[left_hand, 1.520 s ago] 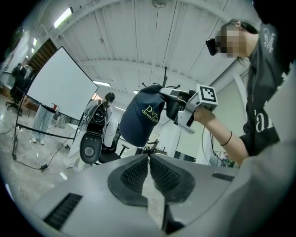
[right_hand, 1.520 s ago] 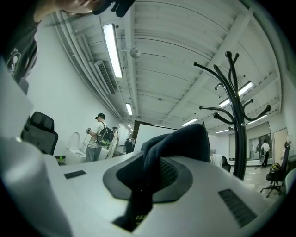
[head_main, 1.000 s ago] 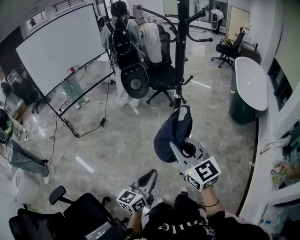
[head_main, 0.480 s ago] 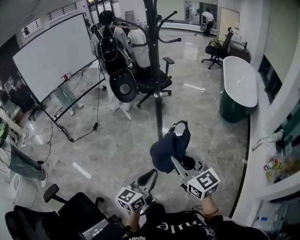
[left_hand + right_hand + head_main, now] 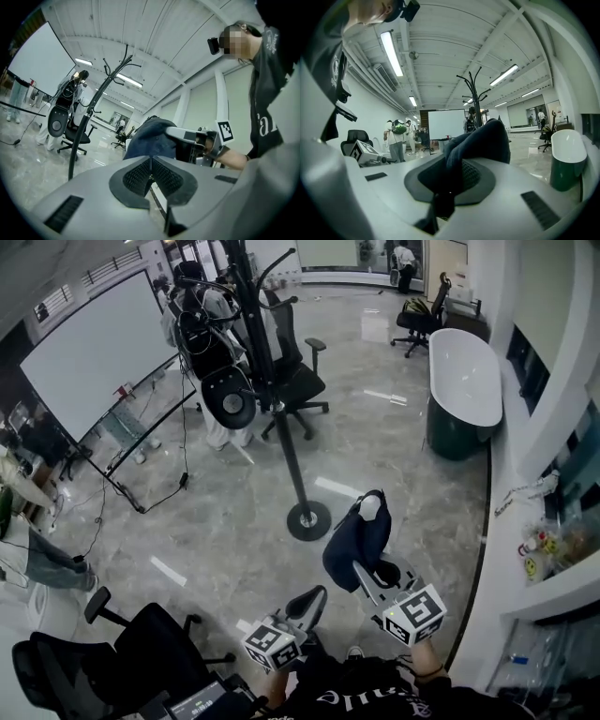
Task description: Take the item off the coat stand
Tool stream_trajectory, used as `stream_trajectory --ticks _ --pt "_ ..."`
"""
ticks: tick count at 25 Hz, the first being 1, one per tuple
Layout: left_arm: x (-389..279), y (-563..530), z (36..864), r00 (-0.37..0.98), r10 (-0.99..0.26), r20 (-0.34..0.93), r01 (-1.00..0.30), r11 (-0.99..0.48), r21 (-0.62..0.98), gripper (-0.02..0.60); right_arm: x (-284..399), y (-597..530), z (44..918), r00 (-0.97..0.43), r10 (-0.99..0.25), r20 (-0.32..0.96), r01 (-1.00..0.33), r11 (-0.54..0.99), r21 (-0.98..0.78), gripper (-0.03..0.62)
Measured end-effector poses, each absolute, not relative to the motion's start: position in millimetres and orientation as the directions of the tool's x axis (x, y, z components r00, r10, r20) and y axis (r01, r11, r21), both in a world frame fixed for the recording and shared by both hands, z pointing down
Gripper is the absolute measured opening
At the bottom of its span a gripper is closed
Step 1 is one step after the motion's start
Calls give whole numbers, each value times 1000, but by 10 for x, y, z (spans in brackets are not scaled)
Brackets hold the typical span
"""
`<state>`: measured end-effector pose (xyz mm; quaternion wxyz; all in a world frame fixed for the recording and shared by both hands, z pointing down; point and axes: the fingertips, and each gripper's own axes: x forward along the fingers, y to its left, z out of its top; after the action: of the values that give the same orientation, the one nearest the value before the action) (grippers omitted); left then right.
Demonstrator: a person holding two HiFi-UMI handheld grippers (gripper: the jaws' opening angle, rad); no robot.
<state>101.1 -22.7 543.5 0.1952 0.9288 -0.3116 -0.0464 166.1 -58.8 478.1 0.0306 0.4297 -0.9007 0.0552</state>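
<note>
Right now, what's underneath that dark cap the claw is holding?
The marble floor shows around the dark cap, which hangs in the air from the right claw, apart from the coat stand. The floor straight below is covered by the cap itself.

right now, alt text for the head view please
The right tongs grip a dark blue cap, held clear of the black coat stand beyond on the grey floor. The left tongs sit shut and empty beside them.

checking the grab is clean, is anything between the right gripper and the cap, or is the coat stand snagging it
Nothing visible. The right gripper is shut straight on the cap, which hangs clear of the coat stand.
</note>
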Motion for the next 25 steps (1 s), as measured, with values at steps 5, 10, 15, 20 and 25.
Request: stream_trajectory --ticks 5,10,15,20,25 --pt "1199 203 5454 783 -620 60 -591 -709 385 3 1932 -144 4864 -640 -760 116 -768 632 -101 49" --pt "1094 495 5431 749 -659 68 -632 -679 373 3 1916 181 4989 -663 -737 130 -748 647 -147 49" --pt "942 659 5442 735 -674 71 -645 -663 380 3 1800 348 5034 -673 -728 131 -740 658 -139 51" --pt "671 886 5310 733 -678 43 -643 -672 368 3 1574 524 5008 -658 -738 149 -753 647 -117 51" --pt "148 1186 5308 720 -692 51 -658 -658 365 3 1115 775 5035 -656 -739 154 -755 642 -132 50"
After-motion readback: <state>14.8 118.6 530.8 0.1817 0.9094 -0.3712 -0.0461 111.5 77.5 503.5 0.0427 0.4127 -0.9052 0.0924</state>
